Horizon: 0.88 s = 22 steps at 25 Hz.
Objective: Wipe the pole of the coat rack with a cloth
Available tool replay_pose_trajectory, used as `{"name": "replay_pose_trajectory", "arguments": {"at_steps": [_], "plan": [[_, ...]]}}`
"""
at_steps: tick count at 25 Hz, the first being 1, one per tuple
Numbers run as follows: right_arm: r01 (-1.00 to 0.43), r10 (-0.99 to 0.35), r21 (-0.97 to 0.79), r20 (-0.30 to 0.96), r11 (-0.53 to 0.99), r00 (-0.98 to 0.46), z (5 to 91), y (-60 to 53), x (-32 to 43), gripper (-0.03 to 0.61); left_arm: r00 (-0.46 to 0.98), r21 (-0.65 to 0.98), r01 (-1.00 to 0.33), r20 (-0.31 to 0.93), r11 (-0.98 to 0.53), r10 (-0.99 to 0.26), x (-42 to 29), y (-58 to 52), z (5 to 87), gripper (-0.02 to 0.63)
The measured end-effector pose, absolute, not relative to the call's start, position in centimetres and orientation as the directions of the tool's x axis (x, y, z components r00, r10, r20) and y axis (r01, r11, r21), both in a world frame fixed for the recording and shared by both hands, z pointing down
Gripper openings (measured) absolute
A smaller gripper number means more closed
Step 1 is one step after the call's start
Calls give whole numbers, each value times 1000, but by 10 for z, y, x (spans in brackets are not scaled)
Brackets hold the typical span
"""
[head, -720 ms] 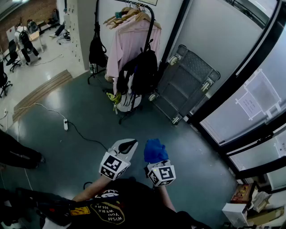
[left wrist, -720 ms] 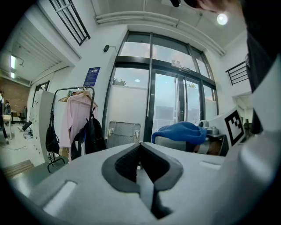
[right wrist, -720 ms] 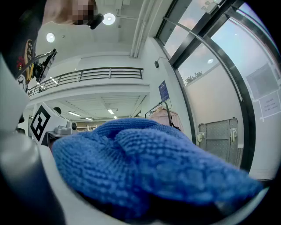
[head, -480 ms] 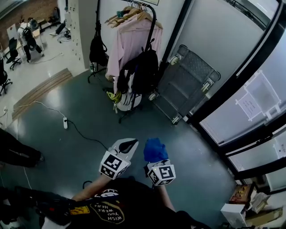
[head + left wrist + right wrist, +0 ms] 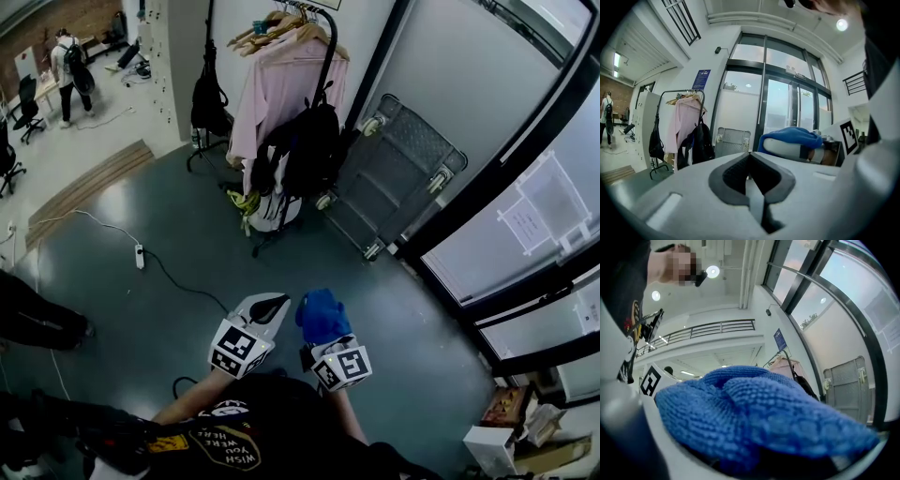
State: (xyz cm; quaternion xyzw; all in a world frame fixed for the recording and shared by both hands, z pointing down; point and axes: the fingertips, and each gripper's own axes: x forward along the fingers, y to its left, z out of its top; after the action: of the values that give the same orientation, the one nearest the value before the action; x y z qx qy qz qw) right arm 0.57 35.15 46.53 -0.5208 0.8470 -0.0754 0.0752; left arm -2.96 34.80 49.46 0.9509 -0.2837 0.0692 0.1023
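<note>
Right gripper (image 5: 326, 336): jaws clamped on the blue cloth (image 5: 759, 423). The cloth is bunched and spills over both jaw tips, so it fills the right gripper view. The grip looks secure, with plenty of loose fabric forward of the tips.

Left gripper (image 5: 753, 182): jaws together, nothing between them. It is held just beside the right gripper, at about the same height, in front of the person's chest.

Coat rack (image 5: 314, 23): well apart from both grippers, across the grey floor (image 5: 141, 216) by the white wall. Its end pole (image 5: 325, 58) is black and stands upright, long axis vertical, curving at the top into the hanger rail. A pink shirt (image 5: 281, 94) and black bags (image 5: 305, 155) hang close against the pole and cover much of its middle. A folded trolley (image 5: 394, 169) leans on the wall just to the right.

Judgement: the step in hand is the approach, and no wiping has started.
- Walk in and meet the pole with the padded face of the cloth, not the bare jaw tips.
- Start on the bare upper stretch and stroke along the vertical axis.
- The free left gripper could push the bags aside or steady the rack, which may roll or tip.
</note>
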Motion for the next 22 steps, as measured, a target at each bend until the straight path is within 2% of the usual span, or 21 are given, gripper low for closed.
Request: {"name": "replay_pose_trajectory", "arguments": {"at_steps": [3, 11, 17, 22], "plan": [[-867, -890, -202, -63, 455, -452, 467, 345, -7, 9, 827, 152, -558, 185, -816, -531, -45, 336, 495, 2], [-875, -903, -263, 28, 406, -428, 505, 305, -18, 9, 828, 238, -559, 215, -795, -518, -60, 292, 517, 2], [-871, -898, -252, 23, 421, -440, 512, 217, 19, 11, 817, 241, -575, 226, -782, -531, -27, 214, 534, 2], [-871, -896, -227, -16, 435, -443, 492, 127, 76, 11, 821, 216, -569, 204, -794, -533, 31, 116, 520, 2]]}}
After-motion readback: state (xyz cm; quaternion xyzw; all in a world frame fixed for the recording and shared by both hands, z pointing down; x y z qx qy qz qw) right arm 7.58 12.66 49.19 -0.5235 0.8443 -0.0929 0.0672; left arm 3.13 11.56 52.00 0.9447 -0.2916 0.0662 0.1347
